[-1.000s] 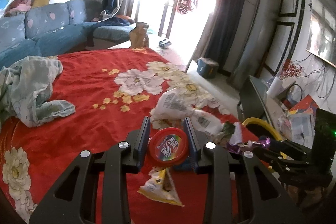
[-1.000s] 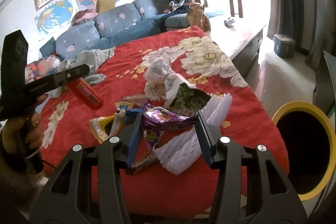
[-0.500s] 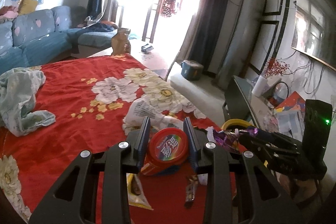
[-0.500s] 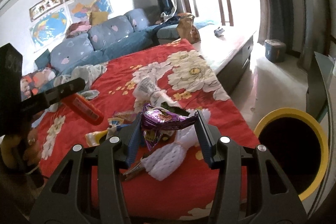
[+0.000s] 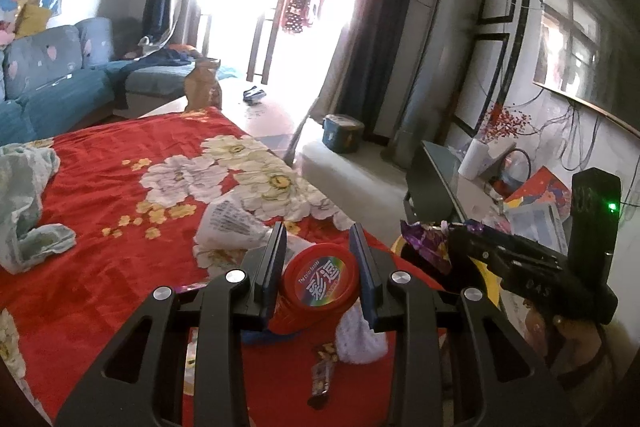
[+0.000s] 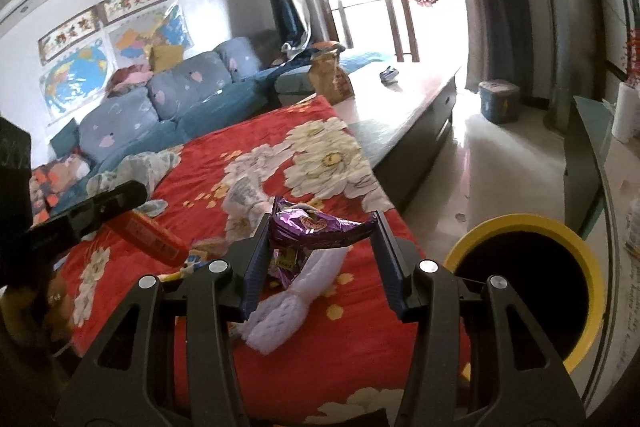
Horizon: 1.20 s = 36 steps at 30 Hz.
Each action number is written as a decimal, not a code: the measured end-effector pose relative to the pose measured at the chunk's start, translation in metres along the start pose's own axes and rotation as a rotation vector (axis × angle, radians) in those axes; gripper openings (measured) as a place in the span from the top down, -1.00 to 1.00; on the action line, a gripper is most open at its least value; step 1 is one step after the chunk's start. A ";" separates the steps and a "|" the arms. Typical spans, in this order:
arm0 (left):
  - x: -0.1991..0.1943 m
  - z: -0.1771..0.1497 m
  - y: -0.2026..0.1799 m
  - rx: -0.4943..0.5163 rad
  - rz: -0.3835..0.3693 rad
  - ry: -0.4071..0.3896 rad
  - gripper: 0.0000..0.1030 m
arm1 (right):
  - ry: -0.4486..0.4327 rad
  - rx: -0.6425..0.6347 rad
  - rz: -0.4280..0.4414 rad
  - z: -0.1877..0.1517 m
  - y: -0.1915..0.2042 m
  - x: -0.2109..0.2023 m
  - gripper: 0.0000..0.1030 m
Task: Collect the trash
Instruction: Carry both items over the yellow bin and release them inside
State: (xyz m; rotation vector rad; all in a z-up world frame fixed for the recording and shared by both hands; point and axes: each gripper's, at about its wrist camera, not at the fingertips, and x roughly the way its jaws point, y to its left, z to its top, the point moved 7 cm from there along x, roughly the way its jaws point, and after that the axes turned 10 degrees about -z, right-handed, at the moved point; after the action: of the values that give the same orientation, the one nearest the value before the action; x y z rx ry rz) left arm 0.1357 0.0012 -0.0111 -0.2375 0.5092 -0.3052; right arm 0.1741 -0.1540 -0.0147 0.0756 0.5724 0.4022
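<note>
Left gripper (image 5: pixel 319 271) clamps a red round canister (image 5: pixel 316 285), lid facing cam, above the red floral bedspread (image 5: pixel 100 187). Right gripper (image 6: pixel 322 227) pinches a purple wrapper (image 6: pixel 310 227). Only the right view shows the yellow-rimmed bin (image 6: pixel 524 291) w/ its whole dark opening, just beside the bed.

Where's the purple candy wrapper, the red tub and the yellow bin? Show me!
purple wrapper (image 6: pixel 316 227), right wrist view, on its shiny middle.
red tub (image 5: pixel 322 281), left wrist view, on its printed lid.
yellow bin (image 6: pixel 520 221), right wrist view, on the far rim.
</note>
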 end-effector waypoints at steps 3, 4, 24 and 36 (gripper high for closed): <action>0.004 0.002 -0.007 0.008 -0.013 0.000 0.40 | -0.012 0.013 -0.017 0.003 -0.009 -0.002 0.20; 0.005 0.002 -0.009 0.010 -0.017 0.000 0.40 | -0.018 0.018 -0.025 0.005 -0.013 -0.003 0.20; 0.047 0.004 -0.077 0.068 -0.126 0.029 0.40 | -0.052 0.119 -0.187 0.011 -0.095 -0.007 0.20; 0.080 -0.009 -0.120 0.093 -0.198 0.071 0.40 | -0.038 0.183 -0.294 0.002 -0.143 -0.001 0.20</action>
State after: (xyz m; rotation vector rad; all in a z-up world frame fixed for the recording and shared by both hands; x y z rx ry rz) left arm 0.1705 -0.1391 -0.0189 -0.1872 0.5409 -0.5309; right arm 0.2242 -0.2859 -0.0383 0.1715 0.5720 0.0621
